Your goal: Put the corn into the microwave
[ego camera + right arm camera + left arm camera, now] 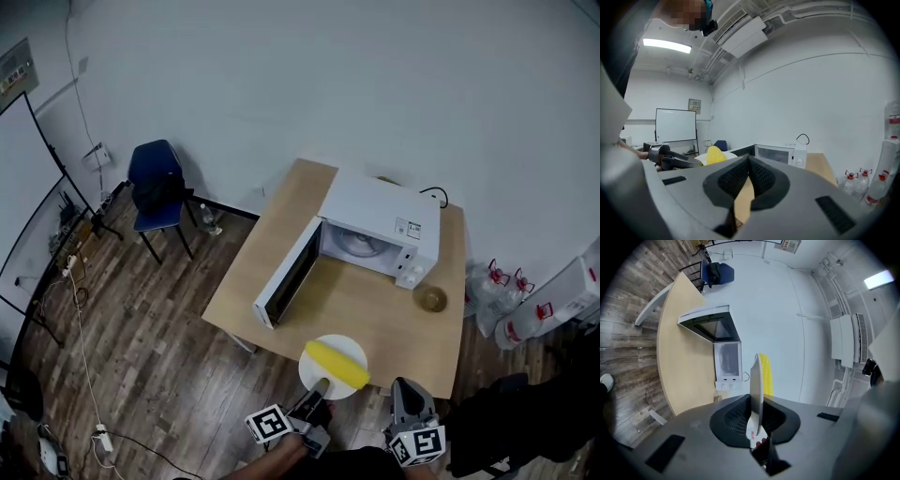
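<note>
1. Corn (pixel 337 364): one yellow cob lying across a white plate (pixel 339 344), outside the microwave (pixel 380 225) and on its open-door side, at the near edge of the table (pixel 375 305).
2. Left gripper (pixel 320 385): jaws pinched on the near rim of the plate, which the left gripper view shows edge-on between the pads.
3. Right gripper (pixel 403 389): just right of the plate and apart from it. Its jaw tips are pressed together with nothing between them.
4. Microwave: white, standing at the back of the table. Its door (pixel 289 277) is swung fully open to the left, and the cavity is visible.
5. Small round dish (pixel 431 299): on the table, just in front of the microwave's right corner.
6. Blue chair (pixel 155 187): against the wall, left of the table.
</note>
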Tool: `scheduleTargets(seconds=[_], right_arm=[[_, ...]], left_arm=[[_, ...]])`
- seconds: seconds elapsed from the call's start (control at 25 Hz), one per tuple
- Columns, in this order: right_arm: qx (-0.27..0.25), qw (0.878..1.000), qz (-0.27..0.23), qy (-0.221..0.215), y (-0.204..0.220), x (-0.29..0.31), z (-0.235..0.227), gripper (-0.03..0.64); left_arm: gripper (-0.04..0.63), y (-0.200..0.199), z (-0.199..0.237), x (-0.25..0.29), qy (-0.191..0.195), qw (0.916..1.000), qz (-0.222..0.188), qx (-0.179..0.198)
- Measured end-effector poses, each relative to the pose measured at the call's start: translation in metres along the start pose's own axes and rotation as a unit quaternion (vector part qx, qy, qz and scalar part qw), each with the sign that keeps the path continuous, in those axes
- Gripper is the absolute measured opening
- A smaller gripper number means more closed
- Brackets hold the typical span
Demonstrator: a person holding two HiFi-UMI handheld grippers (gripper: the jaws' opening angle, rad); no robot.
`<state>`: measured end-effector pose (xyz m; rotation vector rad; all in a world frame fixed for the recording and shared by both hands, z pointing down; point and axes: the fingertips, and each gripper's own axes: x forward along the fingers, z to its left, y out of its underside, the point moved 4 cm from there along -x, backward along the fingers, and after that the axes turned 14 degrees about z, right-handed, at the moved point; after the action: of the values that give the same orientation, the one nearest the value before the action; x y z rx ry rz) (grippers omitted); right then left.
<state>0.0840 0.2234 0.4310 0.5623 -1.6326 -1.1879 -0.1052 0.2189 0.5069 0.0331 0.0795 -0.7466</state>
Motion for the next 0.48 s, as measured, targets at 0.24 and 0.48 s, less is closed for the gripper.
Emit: scheduleTargets(seconds=[0.24, 0.48], right_arm=[[0.008, 1.0, -0.003, 0.023, -0.017, 0.042, -0.008, 0.06], [0.028, 0.999, -0.015, 0.019, -0.029, 0.086, -0.026, 0.06]], left_arm=[[0.028, -0.054, 0.016, 0.044, 0.004, 0.9999, 0.012, -0.004], [0.028, -0.091, 0.037, 0.084, 0.004, 0.9999, -0.009, -0.01]])
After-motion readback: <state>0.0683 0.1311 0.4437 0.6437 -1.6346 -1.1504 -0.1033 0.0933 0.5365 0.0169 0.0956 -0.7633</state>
